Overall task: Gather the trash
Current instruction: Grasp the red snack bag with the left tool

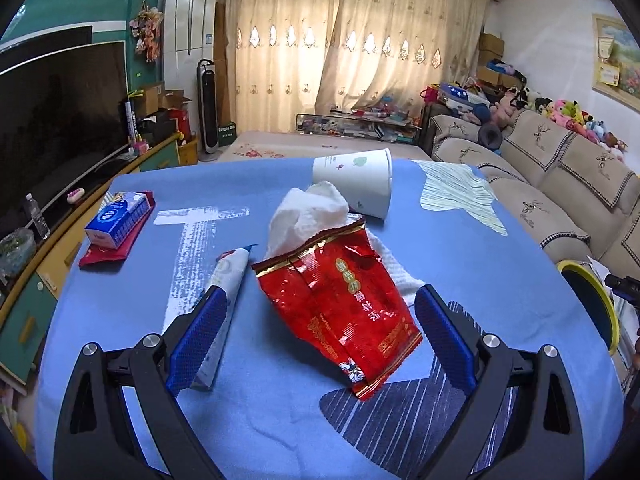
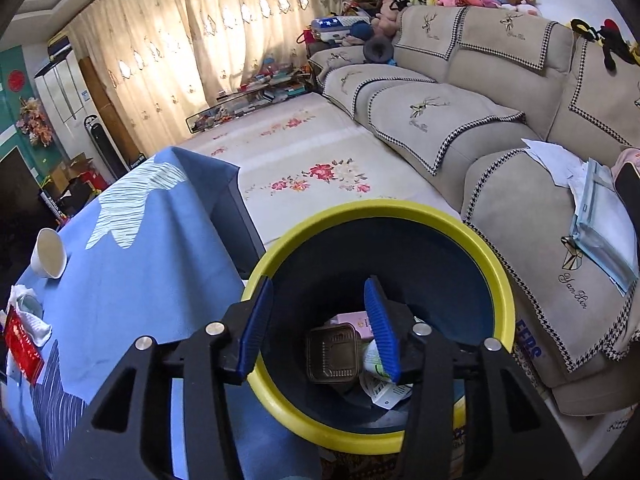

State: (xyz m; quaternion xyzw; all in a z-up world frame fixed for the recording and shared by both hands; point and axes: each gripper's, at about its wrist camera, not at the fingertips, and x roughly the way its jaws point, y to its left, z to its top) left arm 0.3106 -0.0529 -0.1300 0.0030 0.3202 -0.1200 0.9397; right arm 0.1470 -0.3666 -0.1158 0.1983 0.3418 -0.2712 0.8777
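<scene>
On the blue tablecloth, a red foil wrapper lies between the open jaws of my left gripper, with a crumpled white tissue behind it and a toppled paper cup beyond. A white tube-like wrapper lies by the left finger. My right gripper is open and empty above the yellow-rimmed dark bin, which holds a brown tray and other wrappers. The cup and red wrapper also show at the left of the right wrist view.
A blue tissue pack on a red packet lies at the table's left. The bin's rim stands off the table's right edge. A beige sofa runs along the right; a TV stands on the left.
</scene>
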